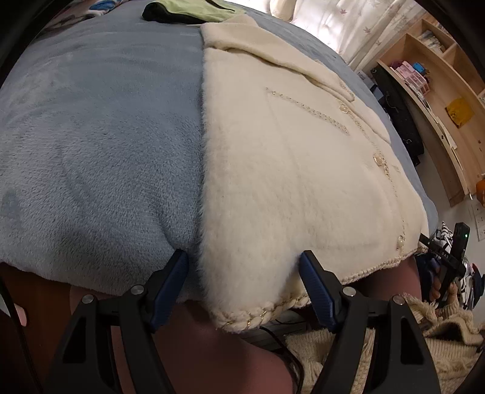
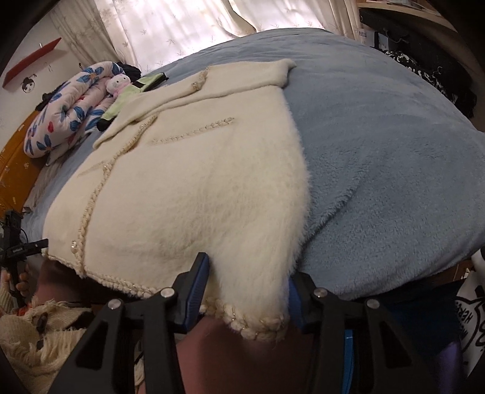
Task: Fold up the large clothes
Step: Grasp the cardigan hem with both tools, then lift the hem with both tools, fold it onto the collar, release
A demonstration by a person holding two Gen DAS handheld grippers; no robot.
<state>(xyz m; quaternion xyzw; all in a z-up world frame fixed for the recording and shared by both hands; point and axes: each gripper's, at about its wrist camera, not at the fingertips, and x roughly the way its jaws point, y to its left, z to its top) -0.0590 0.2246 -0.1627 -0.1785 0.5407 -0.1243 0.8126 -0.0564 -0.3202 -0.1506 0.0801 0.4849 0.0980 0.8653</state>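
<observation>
A cream fuzzy coat (image 1: 288,157) with braided trim and pearl buttons lies flat on a blue fleece blanket (image 1: 100,145), its hem hanging over the near bed edge. My left gripper (image 1: 242,259) stands open astride the hem's left corner. Its left fingertip (image 1: 178,263) presses into the blanket beside the coat and its right fingertip (image 1: 307,260) rests on the coat. In the right wrist view my right gripper (image 2: 248,272) is shut on the coat's (image 2: 188,181) other hem corner. The fur bunches into a ridge between its pads.
A green and black garment (image 1: 194,10) lies at the far end of the bed. A floral quilt (image 2: 69,106) and a plush doll (image 2: 118,83) sit near the curtained window (image 2: 182,27). Wooden shelves (image 1: 439,91) stand to the right. A knitted cream sleeve (image 1: 439,327) shows below.
</observation>
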